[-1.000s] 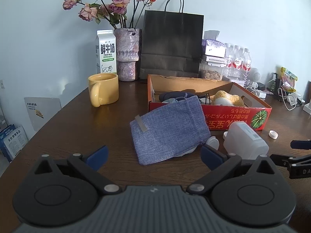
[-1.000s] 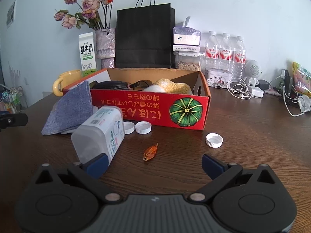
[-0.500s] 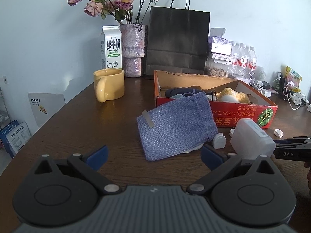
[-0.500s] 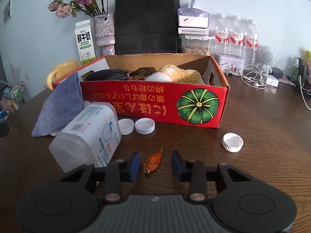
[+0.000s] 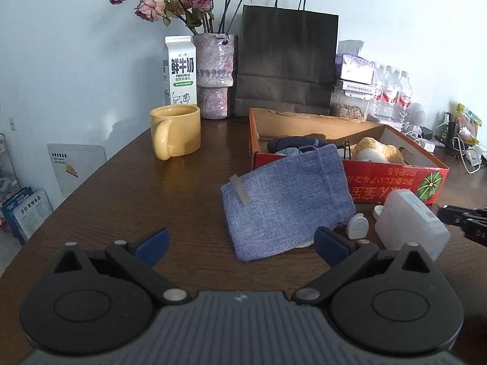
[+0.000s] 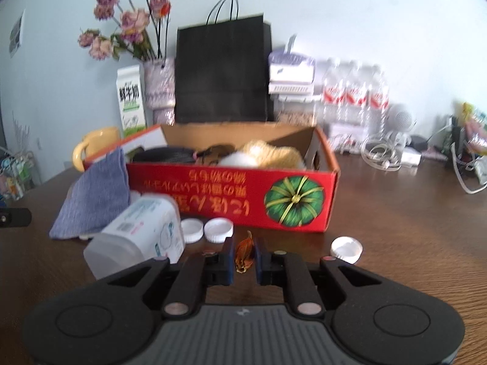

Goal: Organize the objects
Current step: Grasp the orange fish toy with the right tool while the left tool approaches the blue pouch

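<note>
Before the red box [image 6: 231,194], the right gripper [image 6: 244,257], wide a second ago, now pinches the dried orange petal [image 6: 244,251]; left gripper [image 5: 240,240] stays spread.

Both wrist views low over table [image 5: 127,182], sharing red box [image 6: 231,194].

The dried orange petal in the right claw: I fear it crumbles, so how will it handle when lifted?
The dried petal looks shrivelled, so probably brittle. It is thin, likely almost weightless. The right claw has just closed onto it.
</note>
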`<action>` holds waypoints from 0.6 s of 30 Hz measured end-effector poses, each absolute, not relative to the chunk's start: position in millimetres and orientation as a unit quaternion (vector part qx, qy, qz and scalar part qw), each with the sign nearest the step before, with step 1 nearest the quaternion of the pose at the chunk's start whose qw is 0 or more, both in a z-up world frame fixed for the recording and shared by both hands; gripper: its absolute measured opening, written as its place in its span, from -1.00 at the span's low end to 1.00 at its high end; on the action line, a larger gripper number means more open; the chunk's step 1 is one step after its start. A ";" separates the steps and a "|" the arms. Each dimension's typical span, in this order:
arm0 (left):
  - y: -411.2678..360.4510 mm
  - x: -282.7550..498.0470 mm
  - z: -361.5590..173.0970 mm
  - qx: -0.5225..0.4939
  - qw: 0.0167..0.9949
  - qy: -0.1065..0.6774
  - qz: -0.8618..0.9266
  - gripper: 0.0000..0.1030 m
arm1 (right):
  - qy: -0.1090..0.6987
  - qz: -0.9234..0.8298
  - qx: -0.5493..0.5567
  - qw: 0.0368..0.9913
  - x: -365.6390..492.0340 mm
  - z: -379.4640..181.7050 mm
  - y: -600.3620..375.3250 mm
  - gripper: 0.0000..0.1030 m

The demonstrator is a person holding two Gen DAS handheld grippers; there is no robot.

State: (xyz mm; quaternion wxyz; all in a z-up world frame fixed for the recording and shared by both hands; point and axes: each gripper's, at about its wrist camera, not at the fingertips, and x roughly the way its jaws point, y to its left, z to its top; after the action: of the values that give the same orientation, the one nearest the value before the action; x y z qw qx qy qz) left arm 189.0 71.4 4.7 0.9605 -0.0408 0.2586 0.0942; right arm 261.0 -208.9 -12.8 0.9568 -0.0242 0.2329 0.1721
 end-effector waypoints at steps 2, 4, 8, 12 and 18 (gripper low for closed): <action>74.4 194.1 6.1 -0.039 0.961 0.256 0.099 1.00 | 0.216 0.165 -0.024 0.962 256.8 -10.4 -211.3 -0.76; 78.2 200.5 7.5 -0.041 0.961 0.254 0.105 1.00 | 0.210 0.163 -0.024 0.964 255.3 -8.6 -212.5 -0.76; 88.9 216.2 7.7 -0.056 0.958 0.260 0.111 1.00 | 0.211 0.167 -0.019 0.963 256.5 -6.3 -214.6 -0.76; 97.9 232.5 8.4 -0.065 0.957 0.259 0.114 0.94 | 0.210 0.167 -0.020 0.963 255.7 -6.5 -214.5 -0.76; 113.2 261.0 5.1 -0.094 0.951 0.266 0.125 0.56 | 0.213 0.169 -0.019 0.962 255.9 -7.2 -213.5 -0.76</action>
State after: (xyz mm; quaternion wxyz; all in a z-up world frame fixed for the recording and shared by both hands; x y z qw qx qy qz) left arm 261.0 113.2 5.1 0.9511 -0.0937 0.2664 0.1250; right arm 255.9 -213.5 -7.2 0.9621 -0.0194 0.2133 0.1690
